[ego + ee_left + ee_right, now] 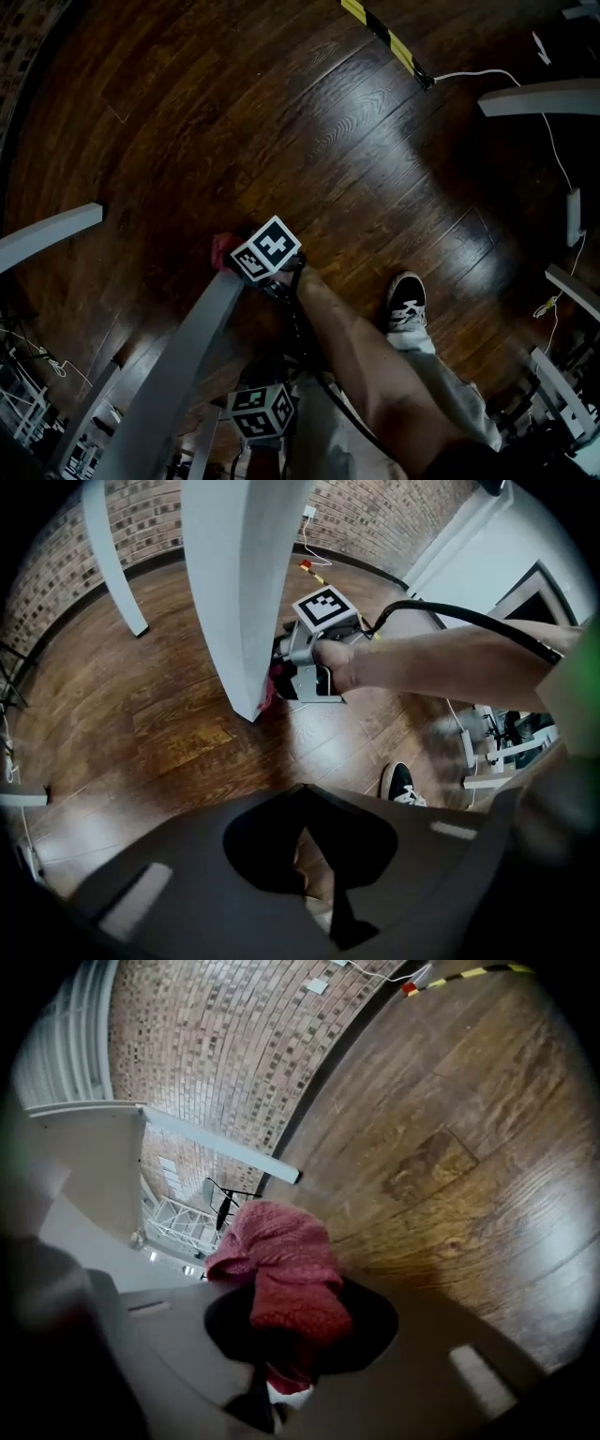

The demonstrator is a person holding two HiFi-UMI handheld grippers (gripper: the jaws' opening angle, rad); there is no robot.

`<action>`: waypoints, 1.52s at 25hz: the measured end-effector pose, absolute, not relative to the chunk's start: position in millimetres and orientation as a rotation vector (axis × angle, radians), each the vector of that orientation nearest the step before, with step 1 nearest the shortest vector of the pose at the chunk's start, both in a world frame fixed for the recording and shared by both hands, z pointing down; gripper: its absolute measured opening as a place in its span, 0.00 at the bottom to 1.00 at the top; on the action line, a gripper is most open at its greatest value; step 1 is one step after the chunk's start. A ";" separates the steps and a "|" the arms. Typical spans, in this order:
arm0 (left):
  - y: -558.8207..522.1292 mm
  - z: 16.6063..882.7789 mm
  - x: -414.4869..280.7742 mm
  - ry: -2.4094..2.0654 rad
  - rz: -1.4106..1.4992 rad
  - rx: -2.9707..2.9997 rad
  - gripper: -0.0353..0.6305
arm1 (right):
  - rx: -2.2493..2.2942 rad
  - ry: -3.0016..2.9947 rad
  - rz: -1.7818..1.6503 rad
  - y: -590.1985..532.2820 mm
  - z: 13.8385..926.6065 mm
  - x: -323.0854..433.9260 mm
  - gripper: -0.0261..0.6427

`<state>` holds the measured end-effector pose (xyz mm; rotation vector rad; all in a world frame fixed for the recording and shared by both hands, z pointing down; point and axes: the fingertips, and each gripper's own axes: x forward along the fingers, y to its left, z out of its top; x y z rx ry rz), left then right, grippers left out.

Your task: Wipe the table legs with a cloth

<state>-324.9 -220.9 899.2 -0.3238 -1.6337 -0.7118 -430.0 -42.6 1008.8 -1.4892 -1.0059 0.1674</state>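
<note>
The right tongs (281,1363) were clamped on a red cloth (286,1274); the cloth bunched out past the tips and lay against the foot of a white counter leg (239,592), just above the dark wood floor (328,122); the left tongs (309,855) were closed together on nothing, pointed down at the floor and a black-and-white shoe (398,785); the right cube (267,248) bore black-and-white square markers.
</note>
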 end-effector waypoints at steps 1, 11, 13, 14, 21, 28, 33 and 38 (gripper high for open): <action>-222.7 893.8 -322.5 -1.630 -0.713 -0.323 0.05 | -1.497 -1.009 0.182 -40.6 995.4 -429.9 0.11; -250.5 800.9 -308.4 -1.604 -0.722 -0.287 0.05 | -1.509 -1.057 0.234 -49.7 844.7 -434.8 0.11; -251.9 777.1 -306.2 -1.601 -0.733 -0.288 0.05 | -1.519 -1.068 0.243 -47.4 807.8 -435.1 0.11; -253.1 766.1 -305.0 -1.595 -0.744 -0.289 0.05 | -1.527 -1.076 0.251 -45.7 788.8 -435.8 0.11; -280.7 703.3 -288.9 -1.570 -0.788 -0.285 0.05 | -1.614 -1.095 0.343 -45.1 647.8 -437.5 0.11; -311.9 637.5 -282.3 -1.572 -0.767 -0.245 0.05 | -1.672 -1.064 0.399 -60.7 526.8 -441.5 0.11; -329.0 586.8 -267.4 -1.504 -0.822 -0.315 0.05 | -1.716 -1.008 0.412 -76.1 457.4 -441.4 0.11; -355.2 512.6 -297.6 -1.552 -1.005 -0.417 0.05 | -1.800 -0.977 0.142 -106.5 417.8 -439.5 0.14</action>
